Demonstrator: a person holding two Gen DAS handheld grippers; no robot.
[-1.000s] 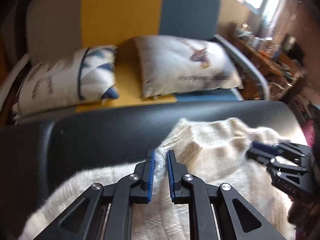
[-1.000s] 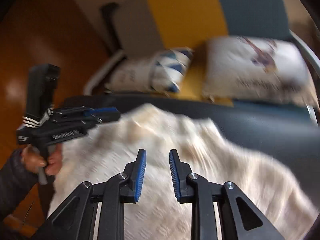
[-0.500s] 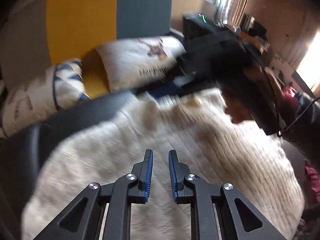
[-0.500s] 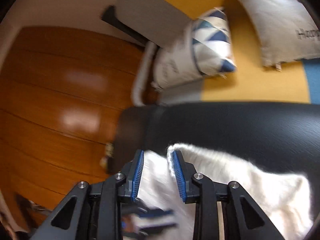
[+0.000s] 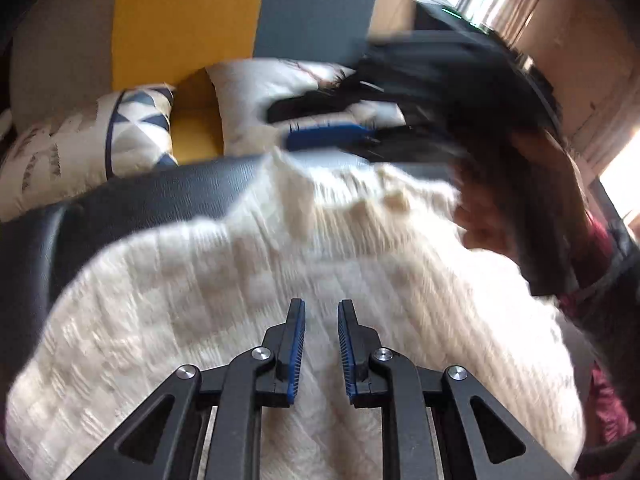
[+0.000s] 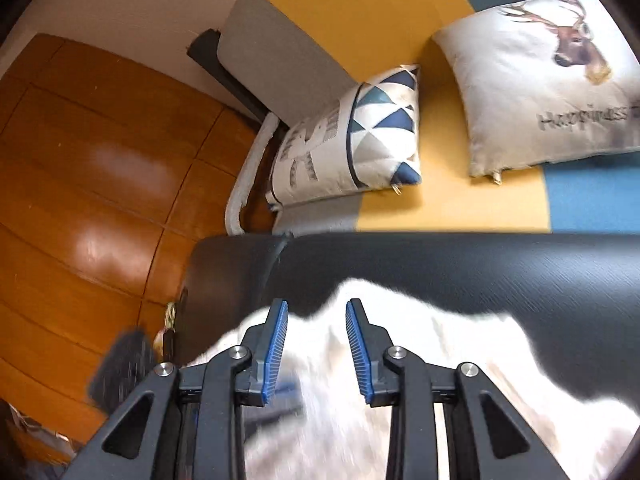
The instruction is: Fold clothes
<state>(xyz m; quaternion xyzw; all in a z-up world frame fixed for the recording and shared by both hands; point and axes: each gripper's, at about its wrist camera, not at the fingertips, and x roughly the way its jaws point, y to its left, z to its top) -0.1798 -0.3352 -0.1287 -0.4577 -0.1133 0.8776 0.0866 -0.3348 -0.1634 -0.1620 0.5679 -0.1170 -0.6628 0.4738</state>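
- A cream knitted sweater (image 5: 280, 300) is spread on a black padded surface (image 5: 132, 204) in front of a sofa (image 6: 452, 216) with two cushions.
- The left gripper (image 5: 321, 312) is held low over the middle of the sweater; its jaws are parted by a narrow gap and nothing is seen between them.
- The right gripper (image 6: 316, 312) is positioned at the sweater's far edge, jaws apart, with the edge lying between them but not clamped.
- In the left wrist view the right gripper is blurred by motion.
- Judged step: taking the far edge for a fold.
- For a clean fold, the jaws should be closed on the edge only, a single layer taken, and the middle pinned by the left gripper while the edge is drawn over.
- Risk noted: loose knit may stretch or snag.
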